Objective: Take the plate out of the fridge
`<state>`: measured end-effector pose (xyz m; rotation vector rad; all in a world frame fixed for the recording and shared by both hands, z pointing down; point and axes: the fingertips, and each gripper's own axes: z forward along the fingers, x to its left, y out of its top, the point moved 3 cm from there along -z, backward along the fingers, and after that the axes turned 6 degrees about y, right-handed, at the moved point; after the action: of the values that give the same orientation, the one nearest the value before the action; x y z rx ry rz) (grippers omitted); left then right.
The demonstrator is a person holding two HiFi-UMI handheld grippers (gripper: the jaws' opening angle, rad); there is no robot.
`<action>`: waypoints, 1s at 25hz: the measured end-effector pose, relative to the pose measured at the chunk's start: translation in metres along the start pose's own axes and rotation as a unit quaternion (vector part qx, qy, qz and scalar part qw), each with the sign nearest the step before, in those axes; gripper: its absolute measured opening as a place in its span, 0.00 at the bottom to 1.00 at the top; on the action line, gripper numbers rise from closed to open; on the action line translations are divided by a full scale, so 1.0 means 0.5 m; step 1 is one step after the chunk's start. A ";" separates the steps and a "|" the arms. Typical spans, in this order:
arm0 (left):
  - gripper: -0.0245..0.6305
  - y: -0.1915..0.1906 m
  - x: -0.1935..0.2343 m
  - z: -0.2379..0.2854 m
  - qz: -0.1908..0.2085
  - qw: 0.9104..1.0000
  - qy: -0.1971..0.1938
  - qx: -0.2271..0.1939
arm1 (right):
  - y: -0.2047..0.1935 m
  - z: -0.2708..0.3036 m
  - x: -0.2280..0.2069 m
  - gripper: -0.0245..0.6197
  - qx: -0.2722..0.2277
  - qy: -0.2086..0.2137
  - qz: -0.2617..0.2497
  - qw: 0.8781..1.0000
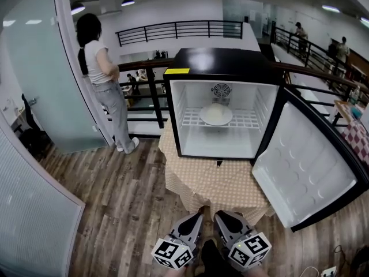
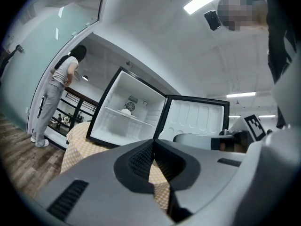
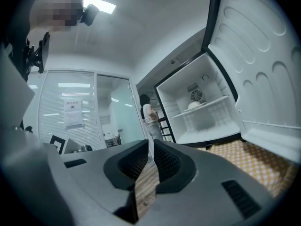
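A white plate [image 1: 216,115] lies on the wire shelf inside the small black fridge [image 1: 219,62], whose door [image 1: 305,172] hangs wide open to the right. The left gripper view shows the plate [image 2: 126,111] far off, and so does the right gripper view, where the plate [image 3: 194,105] is small on its shelf. My left gripper [image 1: 192,218] and right gripper [image 1: 225,217] are side by side low at the frame's bottom, well short of the fridge. The jaws of the left gripper [image 2: 154,147] and of the right gripper [image 3: 150,147] are shut, with nothing between them.
The fridge stands on a table with a checkered cloth [image 1: 202,180]. A person [image 1: 106,79] stands by the railing [image 1: 144,68] at the left rear. A glass partition [image 1: 34,68] runs along the left. Wooden floor [image 1: 121,206] lies between me and the table.
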<state>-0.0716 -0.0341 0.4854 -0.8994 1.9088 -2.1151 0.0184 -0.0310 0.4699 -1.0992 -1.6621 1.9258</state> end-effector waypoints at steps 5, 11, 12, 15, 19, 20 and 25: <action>0.05 0.017 0.037 0.053 0.004 1.000 0.007 0.000 | 0.015 0.051 -0.044 0.12 -0.001 0.009 0.004 1.000; 0.05 0.054 0.089 0.140 0.012 1.000 0.008 -0.005 | 0.049 0.127 -0.097 0.12 -0.006 0.021 -0.001 1.000; 0.05 0.059 0.095 0.154 0.013 1.000 0.006 -0.006 | 0.052 0.136 -0.108 0.12 -0.005 0.021 -0.001 1.000; 0.05 0.072 0.107 0.195 0.016 1.000 -0.002 -0.007 | 0.064 0.161 -0.141 0.12 -0.005 0.018 0.001 1.000; 0.05 0.082 0.132 0.238 0.016 1.000 -0.003 -0.009 | 0.082 0.199 -0.174 0.12 -0.006 0.023 -0.004 1.000; 0.05 0.084 0.138 0.247 0.016 1.000 -0.002 -0.009 | 0.085 0.208 -0.179 0.12 -0.006 0.026 -0.005 1.000; 0.05 0.092 0.164 0.283 0.017 1.000 0.001 -0.009 | 0.090 0.243 -0.206 0.12 -0.001 0.033 -0.003 0.999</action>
<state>-0.0765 -0.2032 0.4698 -0.8606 1.9326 -2.0845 0.0011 -0.1953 0.4599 -1.1446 -1.6312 1.8642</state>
